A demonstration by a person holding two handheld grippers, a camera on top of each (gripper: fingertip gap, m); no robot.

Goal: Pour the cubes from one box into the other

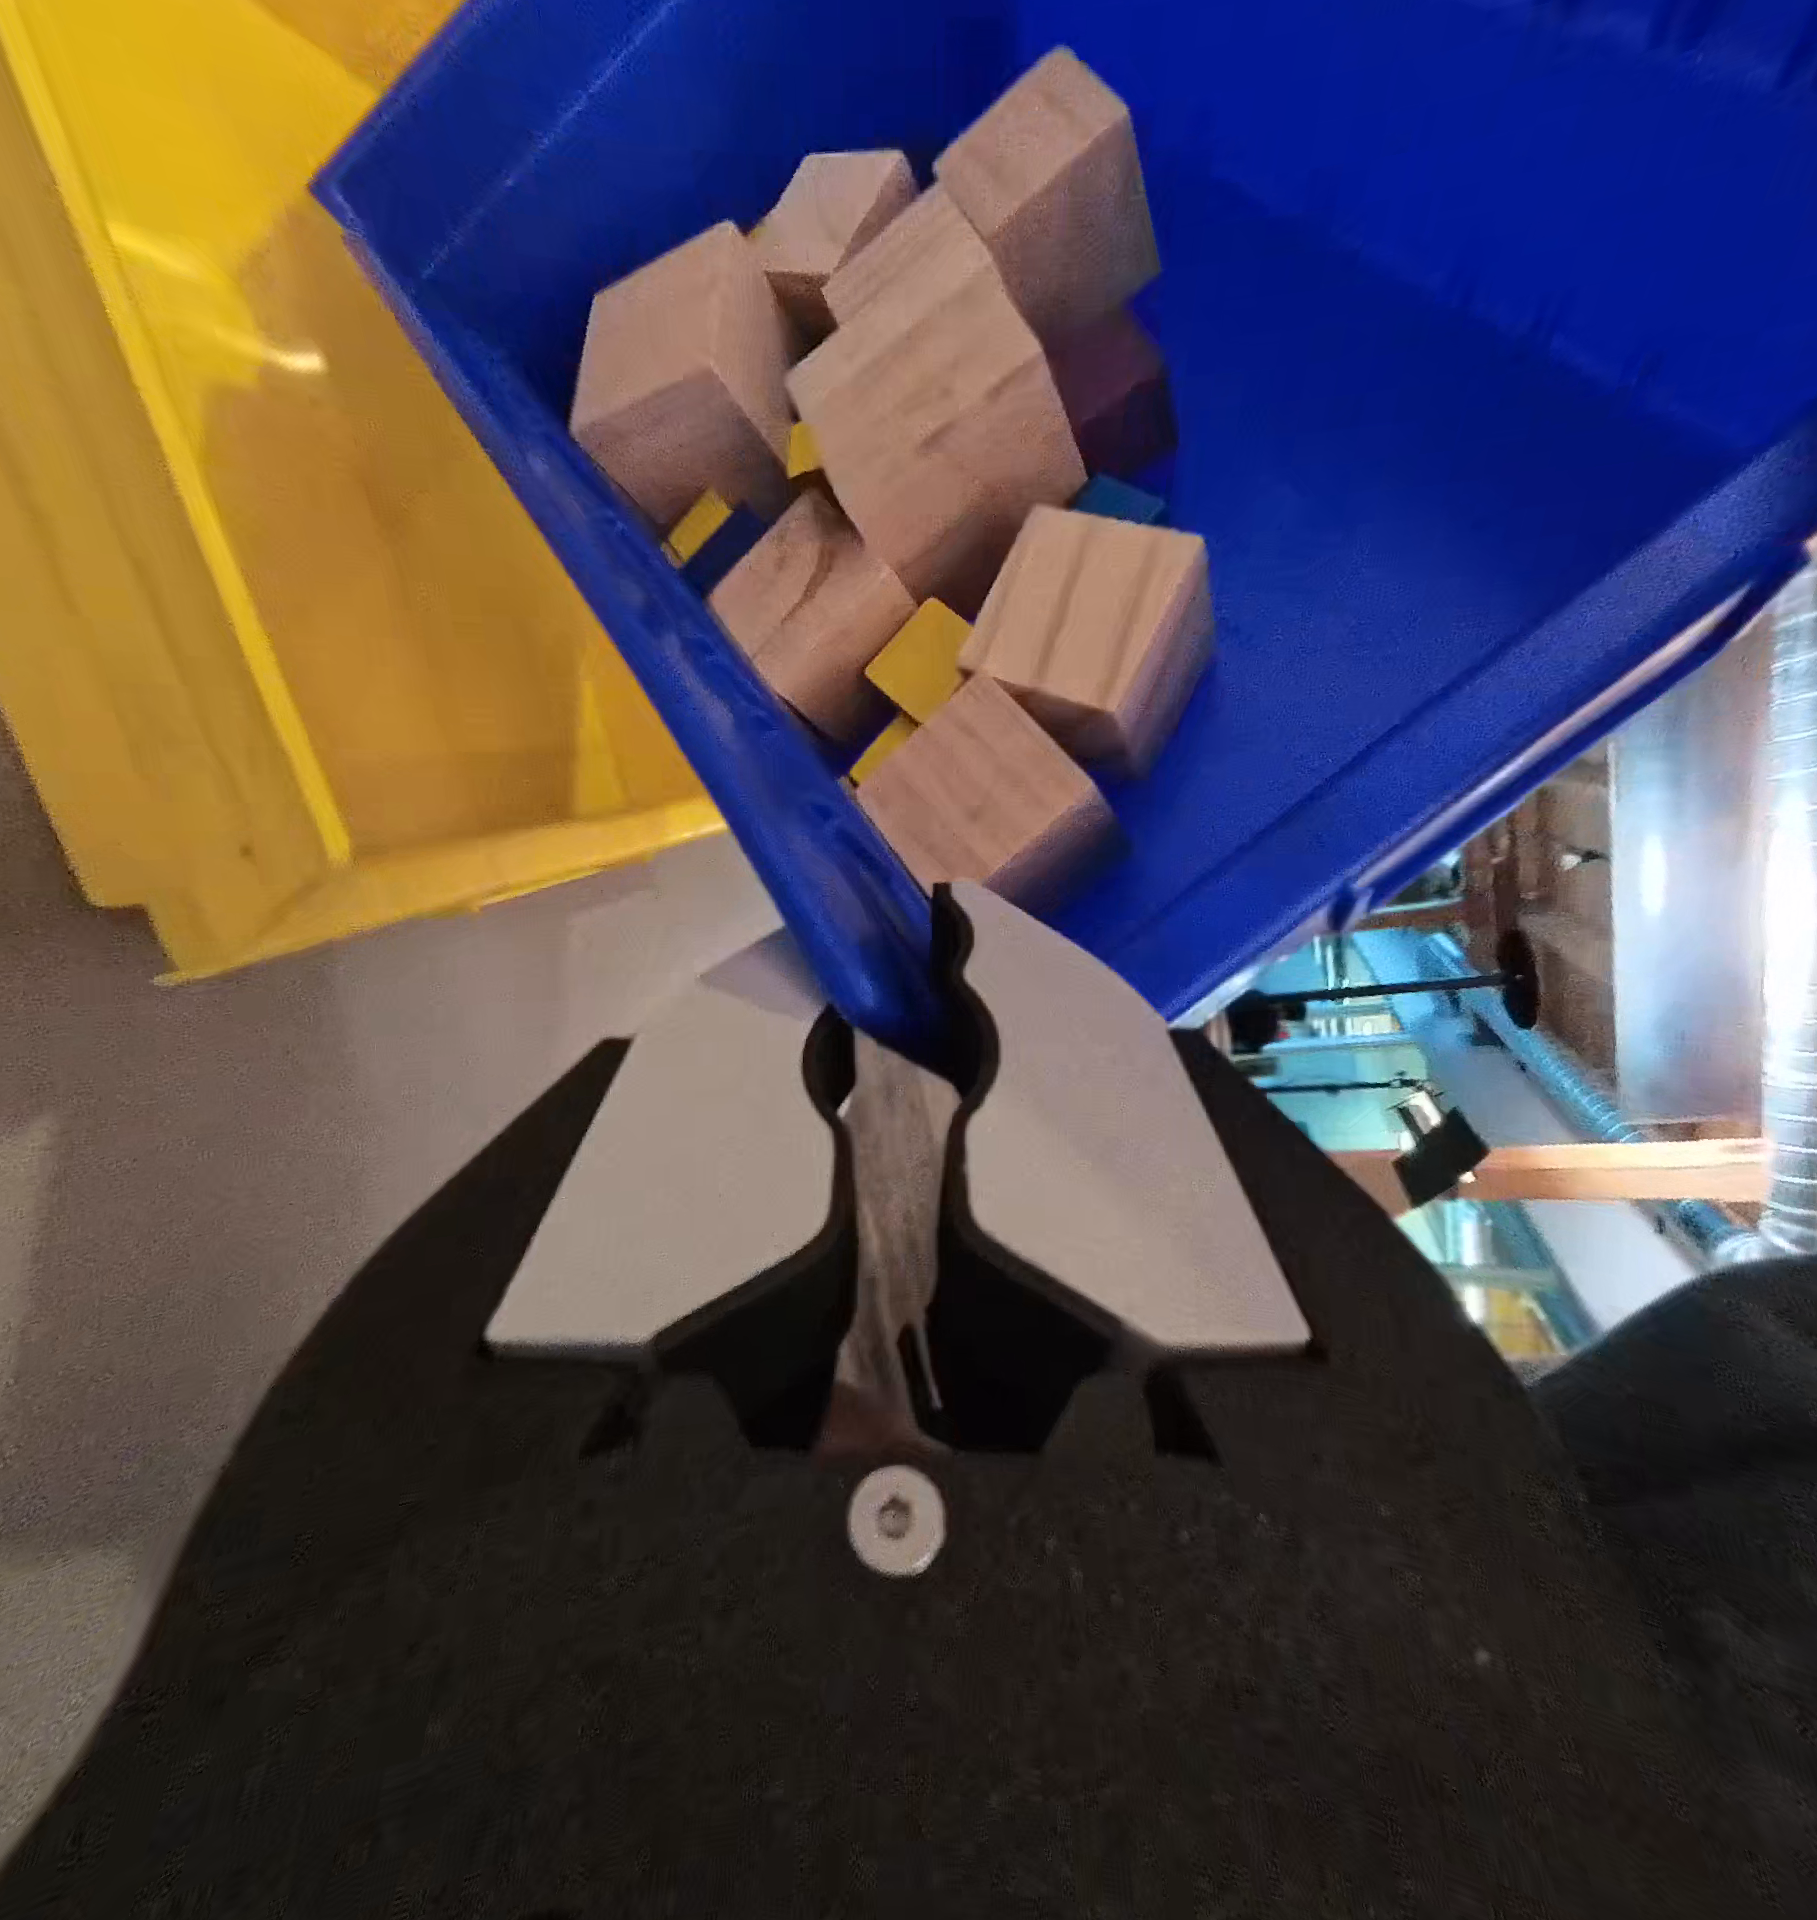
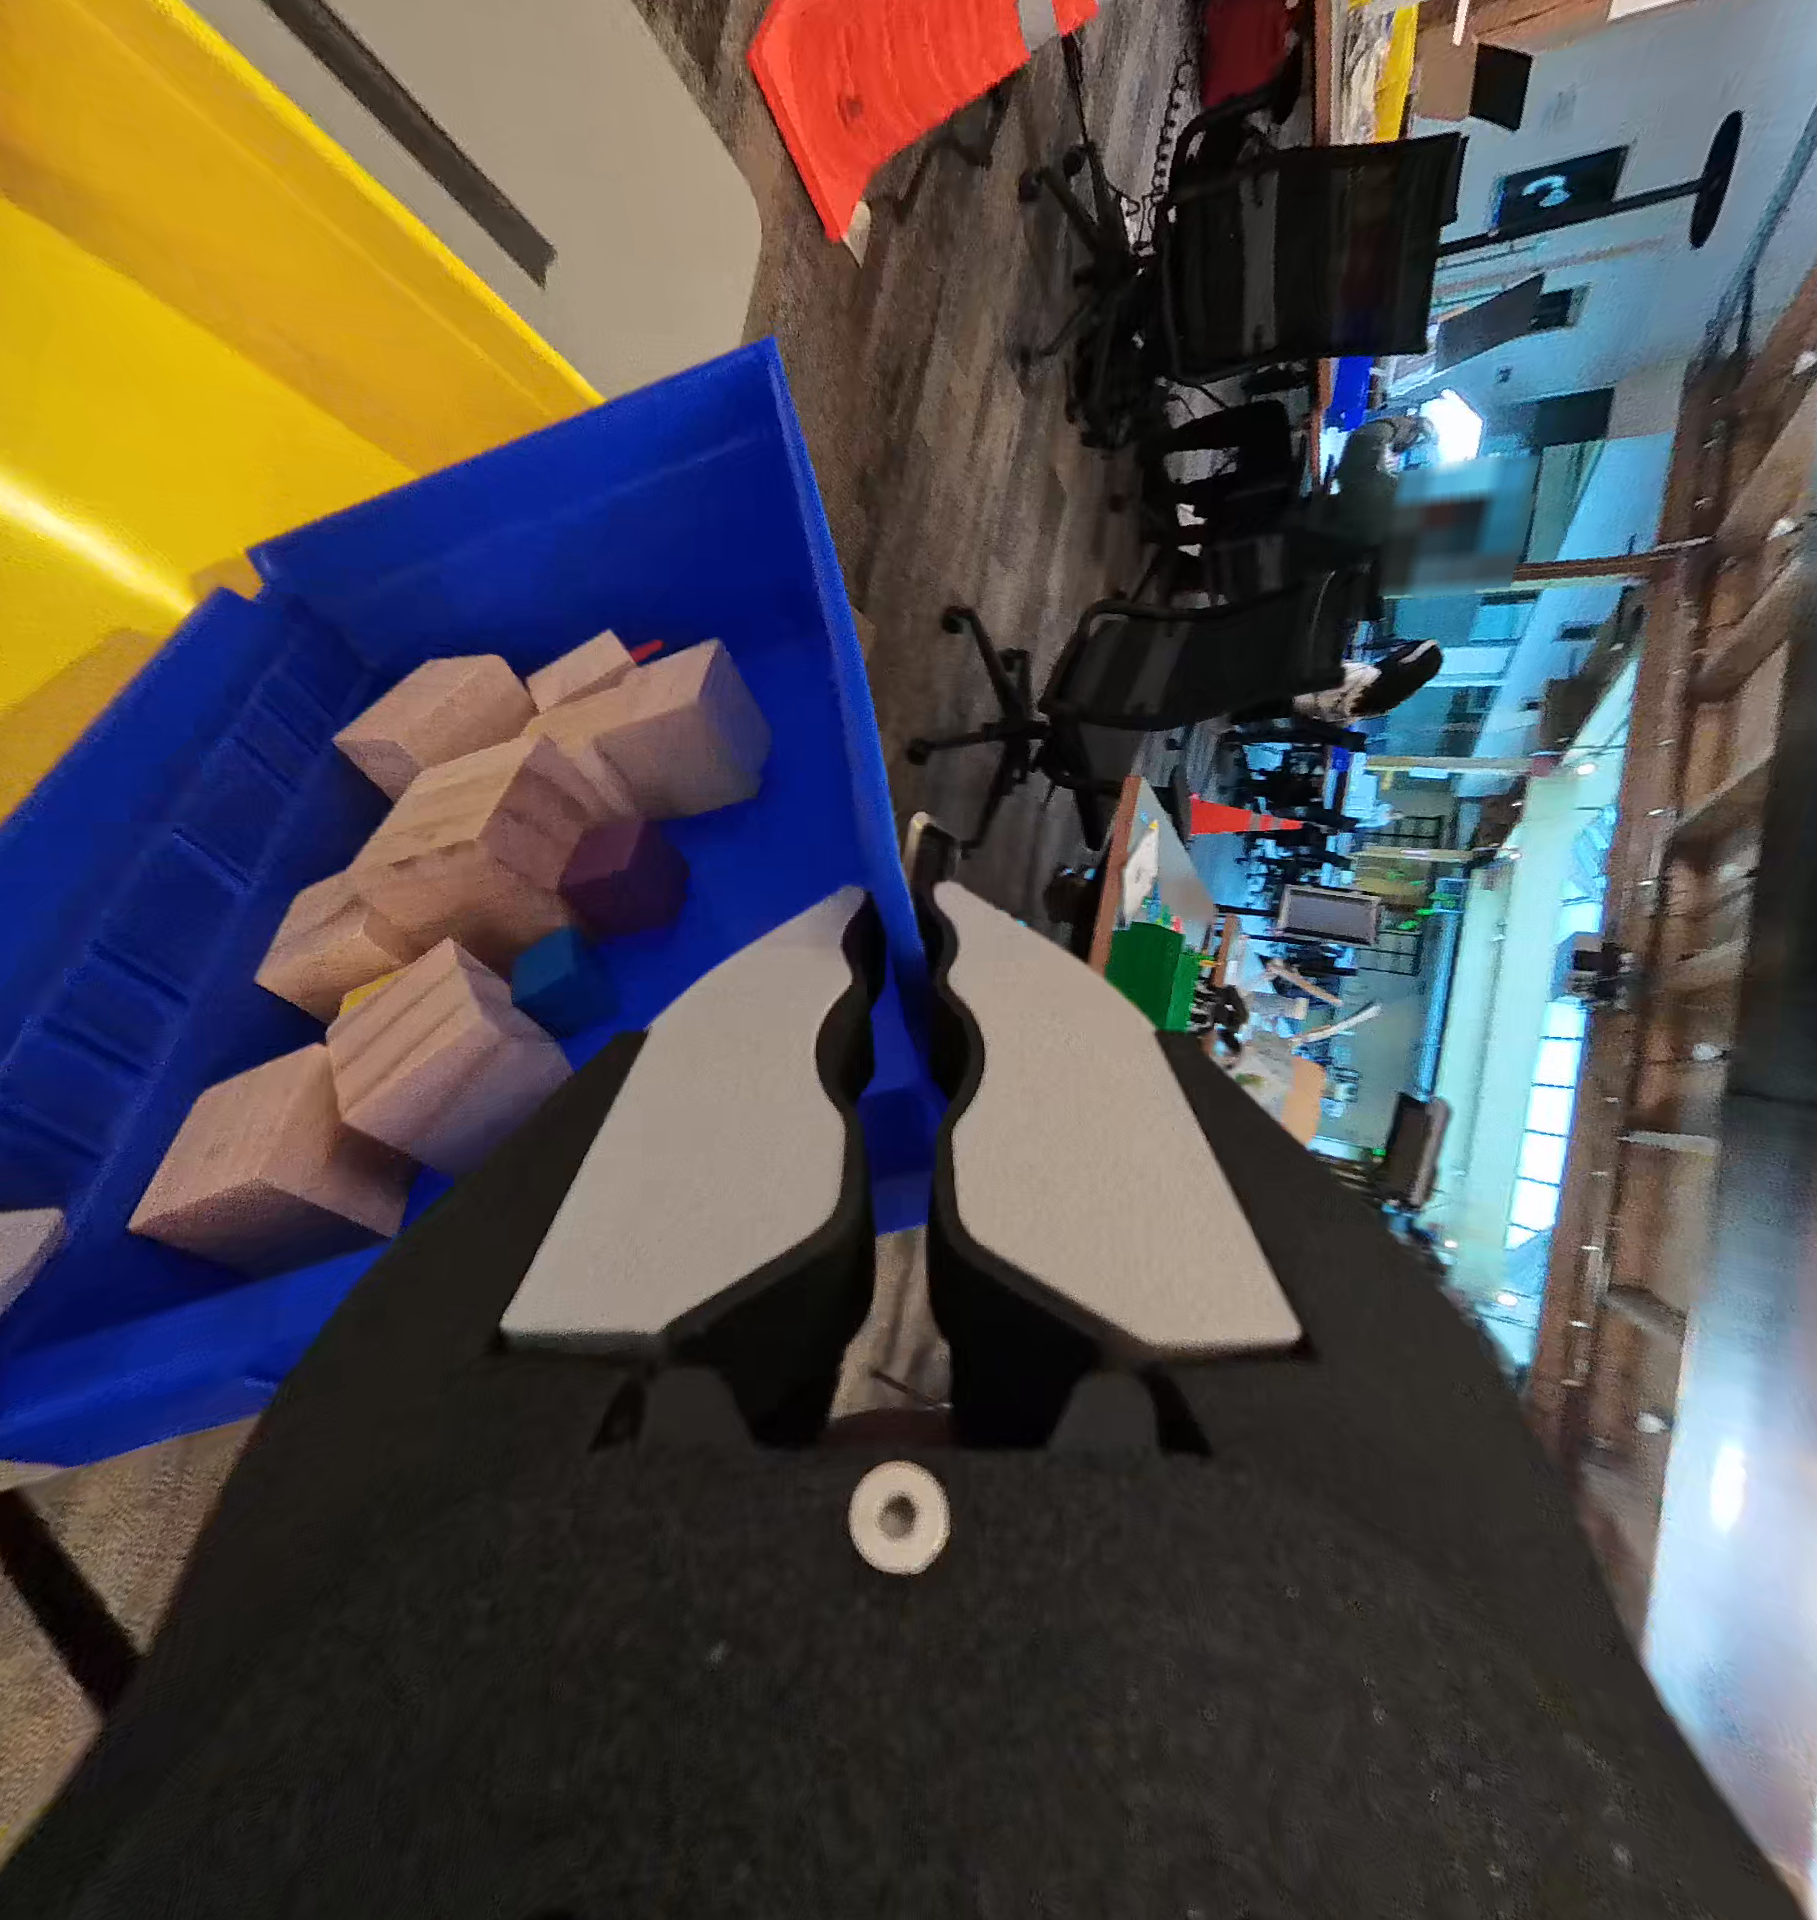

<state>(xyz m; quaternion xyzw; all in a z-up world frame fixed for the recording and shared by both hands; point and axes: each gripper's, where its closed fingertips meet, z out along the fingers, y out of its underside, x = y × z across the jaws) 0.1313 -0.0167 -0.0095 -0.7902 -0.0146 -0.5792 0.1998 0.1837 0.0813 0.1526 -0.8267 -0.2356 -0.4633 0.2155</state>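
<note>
So that the cubes [image 1: 914, 447] are slid toward the yellow box [image 1: 260, 582] at ten o'clock, the tilted blue box [image 1: 1403, 364] is pinched by its opposite walls in the jaws of the left gripper [image 1: 899, 987] and right gripper [image 2: 909, 966].

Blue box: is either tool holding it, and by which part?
Both. The left tool pinches one side wall of the blue box; the right tool pinches the opposite wall.

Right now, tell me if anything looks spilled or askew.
Nothing is spilled. The blue bin is tilted toward the yellow bin, gripped at its rims by both tools, and the wooden cubes have piled against its lower wall, which fits pouring.
</note>
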